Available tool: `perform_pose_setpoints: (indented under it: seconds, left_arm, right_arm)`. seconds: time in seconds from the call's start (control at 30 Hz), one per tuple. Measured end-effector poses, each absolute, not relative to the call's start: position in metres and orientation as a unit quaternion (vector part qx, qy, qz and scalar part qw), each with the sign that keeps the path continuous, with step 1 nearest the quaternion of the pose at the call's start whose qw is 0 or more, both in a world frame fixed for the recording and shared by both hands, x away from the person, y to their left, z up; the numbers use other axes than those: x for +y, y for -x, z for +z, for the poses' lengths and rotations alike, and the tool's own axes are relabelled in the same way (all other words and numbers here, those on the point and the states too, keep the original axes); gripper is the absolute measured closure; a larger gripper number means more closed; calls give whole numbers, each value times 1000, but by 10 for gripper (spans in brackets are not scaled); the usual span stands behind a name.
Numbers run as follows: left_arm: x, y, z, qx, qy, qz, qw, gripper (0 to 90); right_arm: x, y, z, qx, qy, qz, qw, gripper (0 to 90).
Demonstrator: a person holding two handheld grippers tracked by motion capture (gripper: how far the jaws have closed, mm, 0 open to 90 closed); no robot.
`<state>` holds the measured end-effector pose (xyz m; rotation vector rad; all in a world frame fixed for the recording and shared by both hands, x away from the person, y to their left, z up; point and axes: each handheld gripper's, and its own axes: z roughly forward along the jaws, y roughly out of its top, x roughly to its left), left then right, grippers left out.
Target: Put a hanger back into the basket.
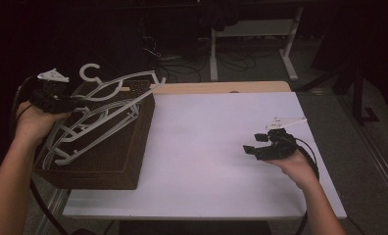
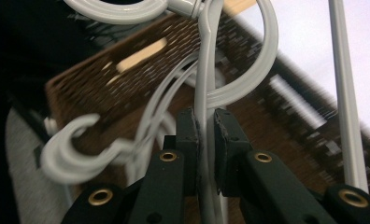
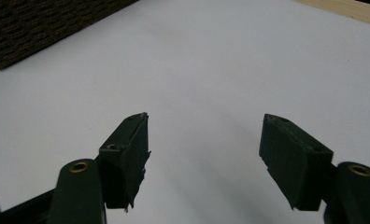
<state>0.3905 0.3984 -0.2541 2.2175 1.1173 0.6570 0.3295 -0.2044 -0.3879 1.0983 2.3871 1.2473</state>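
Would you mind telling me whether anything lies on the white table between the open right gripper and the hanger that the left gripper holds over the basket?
Nothing visible: bare white table separates the right gripper from the hanger.

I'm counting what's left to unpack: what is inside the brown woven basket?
White plastic hangers lie in the brown woven basket, tangled and sticking above its rim. The left claw grips one by its thin bar. The hangers and basket walls hide the bottom, so the count is unclear.

White hangers, brown woven basket, white table, black tools
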Motion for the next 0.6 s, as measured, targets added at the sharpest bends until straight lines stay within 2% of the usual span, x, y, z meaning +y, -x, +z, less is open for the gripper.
perform_pose_setpoints:
  seconds: [0.2, 0.6]
  left_arm:
    - [440, -388, -267, 448, -816, 259, 257, 824]
    - [451, -395, -307, 459, -822, 248, 227, 823]
  right_arm:
    - [-204, -330, -389, 815, -377, 424, 116, 322]
    - [-204, -331, -390, 817, -378, 420, 116, 322]
